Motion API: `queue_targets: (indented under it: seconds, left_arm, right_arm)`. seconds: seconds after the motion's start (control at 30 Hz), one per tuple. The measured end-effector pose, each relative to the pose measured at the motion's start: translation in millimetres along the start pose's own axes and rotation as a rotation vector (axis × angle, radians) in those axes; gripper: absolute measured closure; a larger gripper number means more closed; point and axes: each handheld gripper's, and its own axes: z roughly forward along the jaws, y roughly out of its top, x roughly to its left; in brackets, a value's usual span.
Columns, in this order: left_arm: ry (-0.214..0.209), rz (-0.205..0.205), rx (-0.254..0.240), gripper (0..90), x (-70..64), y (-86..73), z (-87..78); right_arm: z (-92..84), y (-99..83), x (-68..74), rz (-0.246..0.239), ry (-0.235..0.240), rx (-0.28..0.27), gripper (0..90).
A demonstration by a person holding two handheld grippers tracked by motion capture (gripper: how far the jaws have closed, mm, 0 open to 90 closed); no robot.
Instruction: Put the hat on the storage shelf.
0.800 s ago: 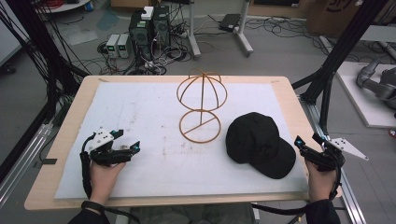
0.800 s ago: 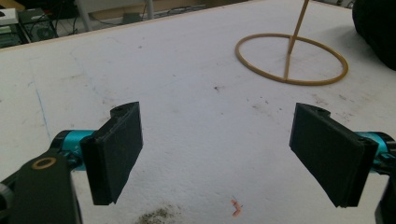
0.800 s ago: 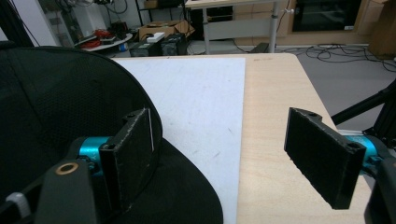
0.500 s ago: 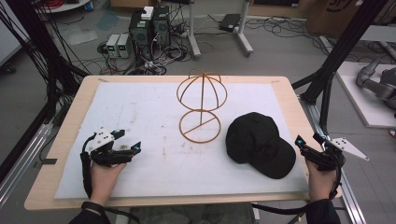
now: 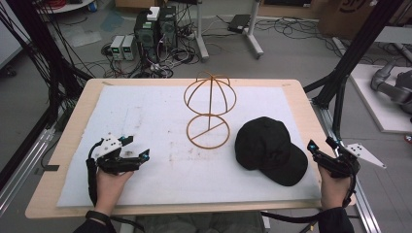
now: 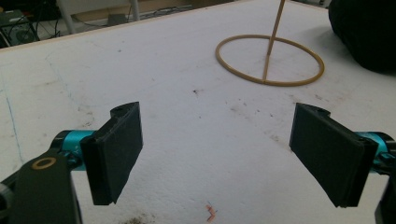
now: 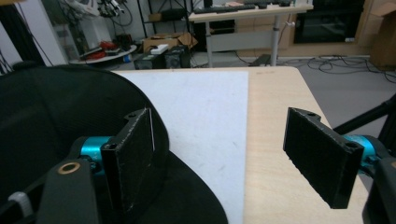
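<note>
**Approach to the cap, before any grasp**

A black cap (image 5: 270,149) lies on the white mat (image 5: 160,116) toward the right of the desk (image 5: 301,104), its brim pointing to the near right corner. Just beside it, to its left, stands the wire hat stand (image 5: 209,112), upright on its ring base, apart from the cap. We see the right hand-held gripper (image 5: 322,146) just off the cap's brim, jaws spread wide with nothing between them; in the right gripper view the cap (image 7: 56,121) sits at the left jaw, and we cannot tell whether they touch. The left hand-held gripper (image 5: 135,148) rests well apart on the mat, likewise wide open and empty. We judge the step in hand to be the reach for the cap. The next move calls for bringing the right jaws around the brim edge and closing firmly, since the fabric is soft and may fold.
</note>
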Motion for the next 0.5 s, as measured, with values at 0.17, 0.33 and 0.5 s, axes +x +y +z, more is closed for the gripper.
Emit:
queue_targets:
  seconds: [0.17,0.33,0.5]
  left_arm:
    - [0.004,-0.005,0.001,17.4,2.4,-0.8,-0.3]
    - [0.011,-0.008,0.002,17.4,5.0,-1.3,-1.5]
    - [0.013,-0.007,0.001,17.4,5.5,-1.3,-1.2]
  right_arm:
    - [-3.5,4.1,16.5,-0.012,0.038,-0.029,23.8]
    - [-6.7,8.1,38.1,-0.051,0.088,-0.044,23.9]
    - [-9.4,9.8,56.9,-0.074,0.141,-0.045,23.9]
